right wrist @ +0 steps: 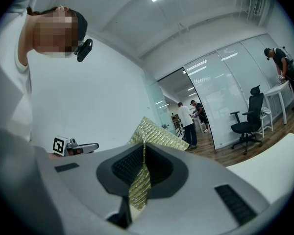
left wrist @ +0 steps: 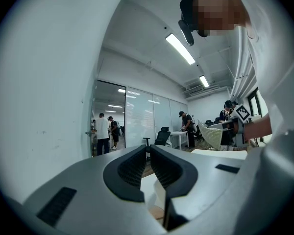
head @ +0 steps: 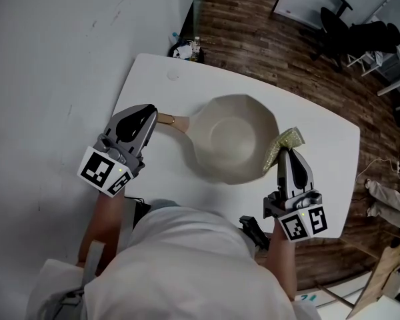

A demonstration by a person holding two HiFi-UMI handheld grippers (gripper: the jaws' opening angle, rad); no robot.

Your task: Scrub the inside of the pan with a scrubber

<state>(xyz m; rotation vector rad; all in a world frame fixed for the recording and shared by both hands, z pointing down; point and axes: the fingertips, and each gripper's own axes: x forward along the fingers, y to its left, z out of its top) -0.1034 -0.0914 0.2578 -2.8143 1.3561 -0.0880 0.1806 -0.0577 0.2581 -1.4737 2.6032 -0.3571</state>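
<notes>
White table [head: 320,135] under pan [head: 237,139], chairs [head: 353,29] beyond

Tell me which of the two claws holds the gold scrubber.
The right claw: the gold scrubber is pinched between its jaws. The left claw is closed on the pan handle instead.

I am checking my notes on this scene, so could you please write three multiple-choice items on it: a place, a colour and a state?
1. Where is the scrubber? A) beside the pan's right rim B) on the floor C) on the pan handle
2. What colour is the pan's inside? A) black B) cream C) red
3. How is the right gripper? A) open, empty B) shut on the scrubber C) shut on the pan handle
Key: 1A, the head view shows it there; 2B, the bowl is pale cream; 3B, its pads pinch gold mesh.
</notes>
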